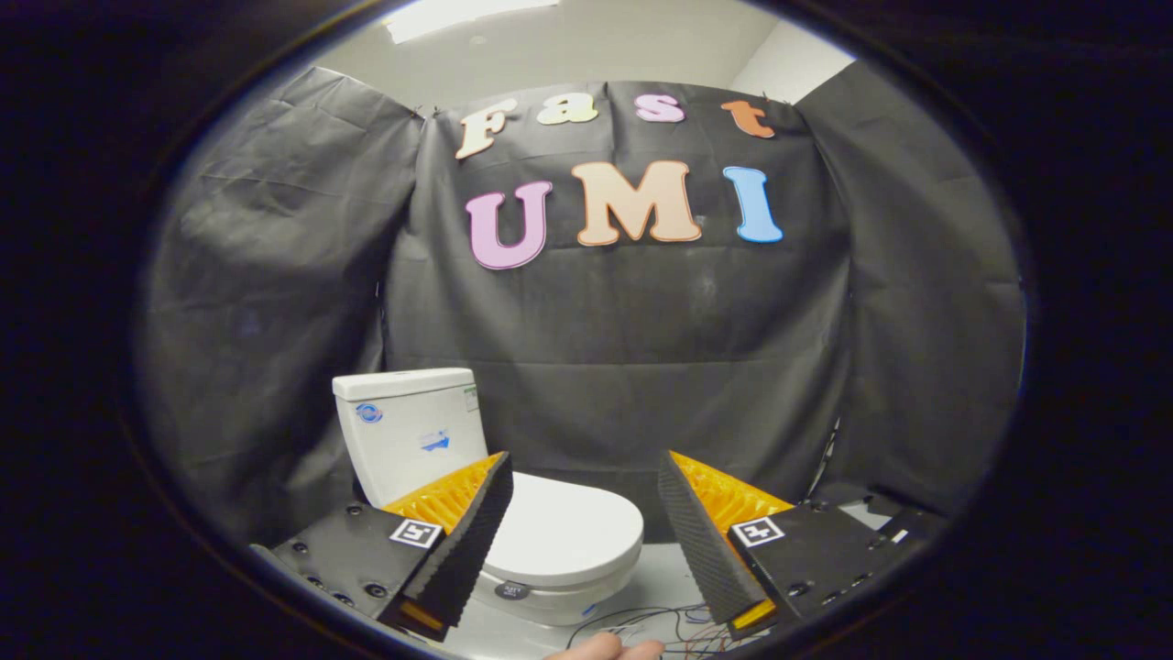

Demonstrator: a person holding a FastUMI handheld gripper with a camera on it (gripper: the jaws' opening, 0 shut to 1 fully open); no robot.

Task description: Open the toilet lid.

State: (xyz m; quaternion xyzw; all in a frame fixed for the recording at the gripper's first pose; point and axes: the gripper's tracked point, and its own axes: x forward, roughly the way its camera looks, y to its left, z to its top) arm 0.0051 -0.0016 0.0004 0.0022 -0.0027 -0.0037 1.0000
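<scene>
A small white toilet stands ahead of me on the booth floor. Its lid (566, 524) lies flat and closed over the bowl. Behind the lid rises the white tank (412, 431), set toward my left finger. My gripper (585, 467) is open, its fingers spread wide with nothing between them. The left finger (472, 532) overlaps the lid's left side in the view. The right finger (701, 541) stands to the right of the bowl. The lid's front edge (586, 570) lies between the fingers and below their tips.
Black cloth walls (641, 348) close the booth behind and on both sides of the toilet. Thin loose wires (641, 623) trail on the pale floor in front of the bowl. A fingertip of a person's hand (609, 649) shows just below the wires.
</scene>
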